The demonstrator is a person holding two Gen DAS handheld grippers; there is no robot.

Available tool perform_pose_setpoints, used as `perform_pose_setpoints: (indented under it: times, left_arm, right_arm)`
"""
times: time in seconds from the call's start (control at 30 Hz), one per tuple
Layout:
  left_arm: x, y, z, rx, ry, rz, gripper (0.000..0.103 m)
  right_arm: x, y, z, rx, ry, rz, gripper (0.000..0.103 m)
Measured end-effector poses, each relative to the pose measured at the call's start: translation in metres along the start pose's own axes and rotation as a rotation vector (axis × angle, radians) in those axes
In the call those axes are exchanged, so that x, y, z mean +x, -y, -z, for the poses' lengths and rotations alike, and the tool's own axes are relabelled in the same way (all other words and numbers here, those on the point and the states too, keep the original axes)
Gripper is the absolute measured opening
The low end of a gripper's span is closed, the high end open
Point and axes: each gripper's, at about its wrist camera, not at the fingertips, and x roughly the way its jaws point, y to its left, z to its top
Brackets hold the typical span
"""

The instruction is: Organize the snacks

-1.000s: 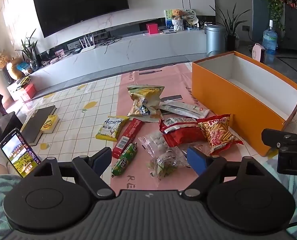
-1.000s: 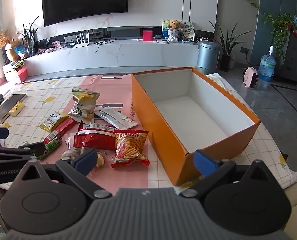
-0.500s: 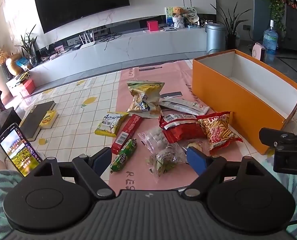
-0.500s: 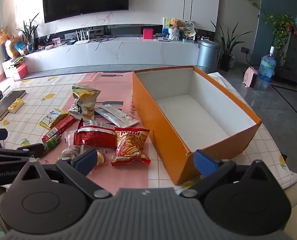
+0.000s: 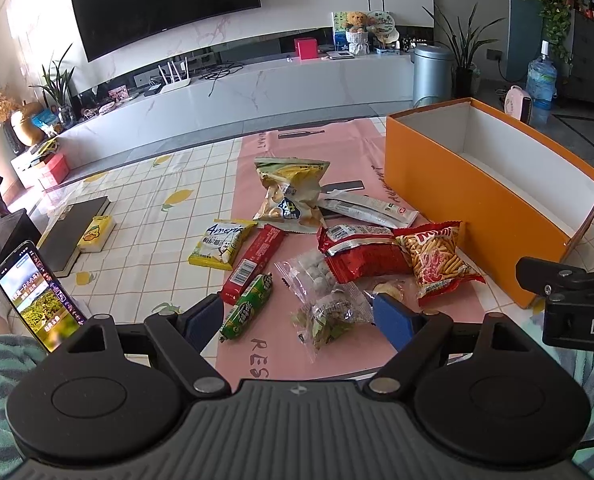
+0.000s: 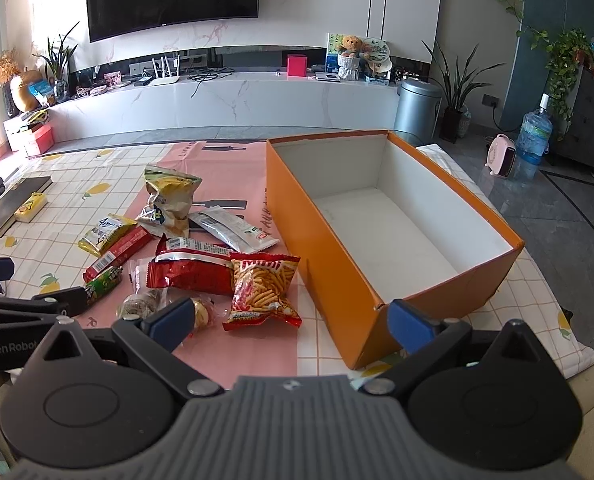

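Several snack packets lie on a pink mat (image 5: 309,148): a green sausage (image 5: 249,306), a red bar (image 5: 255,264), a yellow packet (image 5: 223,244), a chip bag (image 5: 291,194), a red bag (image 5: 361,254) and a bag of stick snacks (image 5: 437,260). My left gripper (image 5: 299,318) hovers open just short of a clear bag of nuts (image 5: 333,316), holding nothing. To the right stands an orange box (image 6: 325,256) with bare white walls and floor. My right gripper (image 6: 293,322) is open near the box's front corner, beside the stick snacks (image 6: 263,288).
A phone (image 5: 37,296) stands lit at the near left, with a sleeve below it. A black book (image 5: 73,232) and a small yellow box (image 5: 95,234) lie at the table's left. The table's near edge runs under both grippers. Beyond the table is a TV wall.
Both grippers have drifted only slightly, staying open. The snacks and the orange box have not moved.
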Motion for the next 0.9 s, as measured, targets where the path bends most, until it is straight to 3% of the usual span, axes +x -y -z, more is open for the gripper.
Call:
perform_pose_setpoints:
  times: [0.9]
  left_arm:
    - [0.0014,-0.0005,0.0022,-0.004,-0.006,0.001,0.099]
  right_arm:
    - [0.0072,-0.0013,0.0012,0.01,-0.023,0.014,0.099]
